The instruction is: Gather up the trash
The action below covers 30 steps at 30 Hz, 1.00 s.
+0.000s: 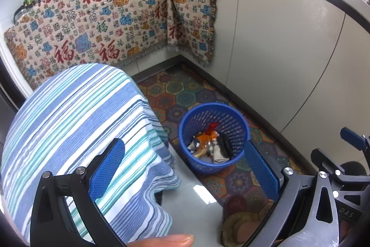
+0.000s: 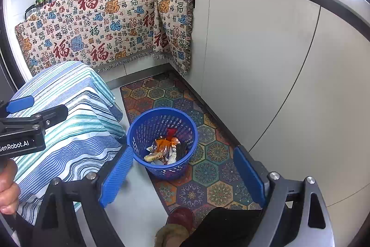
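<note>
I read this as the end of a drop-off or a pause between pickups: the blue basket (image 1: 214, 138) sits low and right of centre in the left wrist view, on the patterned mat (image 1: 233, 179), with crumpled wrappers (image 1: 208, 145) already inside it. My left gripper (image 1: 185, 168) stands wide with nothing between its pads, and my right gripper (image 2: 182, 177) is just as wide and empty, framing the basket from above. No loose trash shows on the striped cloth (image 2: 69, 122) or the floor, so the next move calls for searching elsewhere. Only the right wrist view shows the left gripper's labelled body at its left edge; only the left wrist view shows a fingertip (image 1: 171, 240) at bottom.
</note>
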Tool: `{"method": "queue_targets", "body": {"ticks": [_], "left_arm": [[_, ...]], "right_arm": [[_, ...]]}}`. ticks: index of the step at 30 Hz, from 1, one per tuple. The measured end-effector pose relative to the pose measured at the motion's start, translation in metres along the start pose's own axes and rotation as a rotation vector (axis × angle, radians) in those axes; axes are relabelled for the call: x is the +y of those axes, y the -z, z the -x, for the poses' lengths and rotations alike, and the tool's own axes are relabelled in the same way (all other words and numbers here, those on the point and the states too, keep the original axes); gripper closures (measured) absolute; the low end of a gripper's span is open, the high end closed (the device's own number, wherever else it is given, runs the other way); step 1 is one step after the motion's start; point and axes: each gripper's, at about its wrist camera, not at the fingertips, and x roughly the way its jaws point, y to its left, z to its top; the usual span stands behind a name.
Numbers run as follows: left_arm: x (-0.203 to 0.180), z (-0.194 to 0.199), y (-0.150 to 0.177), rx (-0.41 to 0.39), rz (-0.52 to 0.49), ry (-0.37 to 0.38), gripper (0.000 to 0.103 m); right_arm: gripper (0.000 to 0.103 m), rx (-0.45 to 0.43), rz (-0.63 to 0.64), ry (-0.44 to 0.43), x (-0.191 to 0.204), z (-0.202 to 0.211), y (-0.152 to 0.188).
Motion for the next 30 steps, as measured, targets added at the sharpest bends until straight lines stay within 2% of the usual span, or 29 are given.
{"method": "queue_targets", "body": {"ticks": [30], "left_arm": [[-0.0006, -0.0032, 0.0007, 0.015, 0.001, -0.004, 0.000]], "right_arm": [[0.013, 0.009, 0.006, 0.000, 0.0010, -0.0028, 0.0016]]}}
